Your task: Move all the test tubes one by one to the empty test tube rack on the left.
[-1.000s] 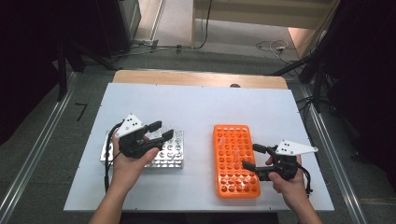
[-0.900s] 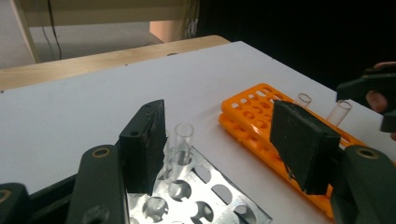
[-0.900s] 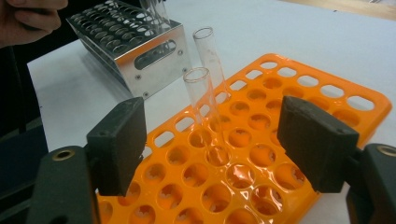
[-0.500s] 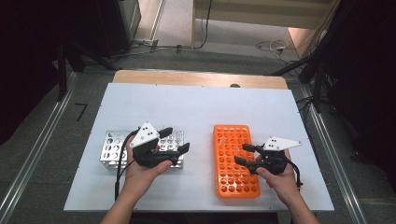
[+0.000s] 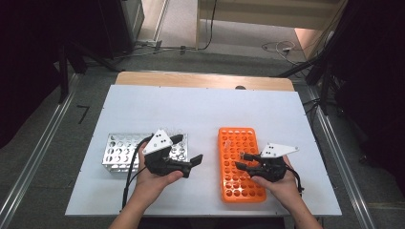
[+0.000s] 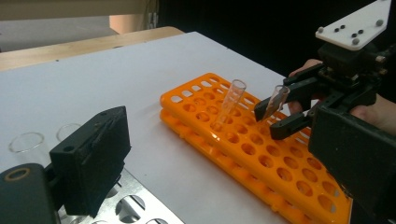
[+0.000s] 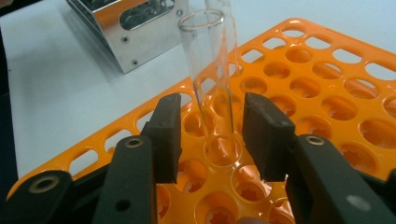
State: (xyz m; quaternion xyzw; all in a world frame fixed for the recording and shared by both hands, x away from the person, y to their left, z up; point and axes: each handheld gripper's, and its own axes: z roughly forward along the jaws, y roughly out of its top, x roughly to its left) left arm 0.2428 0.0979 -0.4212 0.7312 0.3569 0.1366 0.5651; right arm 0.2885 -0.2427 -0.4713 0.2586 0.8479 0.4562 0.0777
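An orange tube rack (image 5: 248,188) lies right of centre on the table. My right gripper (image 5: 240,161) hovers over its left half. In the right gripper view a clear glass tube (image 7: 212,79) stands in a rack hole between the jaws, with a small gap on each side, so the right gripper (image 7: 212,135) is open around it. Seen from the left gripper view, this tube (image 6: 278,100) leans, and a second tube (image 6: 232,100) stands in the orange rack (image 6: 261,154) beside it. My left gripper (image 5: 187,149) is open and holds nothing, between the two racks.
A shiny metal rack (image 5: 117,152) sits left of the orange one, with clear tubes (image 6: 25,142) at its edge. The white table (image 5: 200,109) is bare toward the back. Beyond it runs a wooden strip (image 5: 205,80).
My left gripper has moved right, off the metal rack toward the orange one. My right gripper has shifted left over the orange rack.
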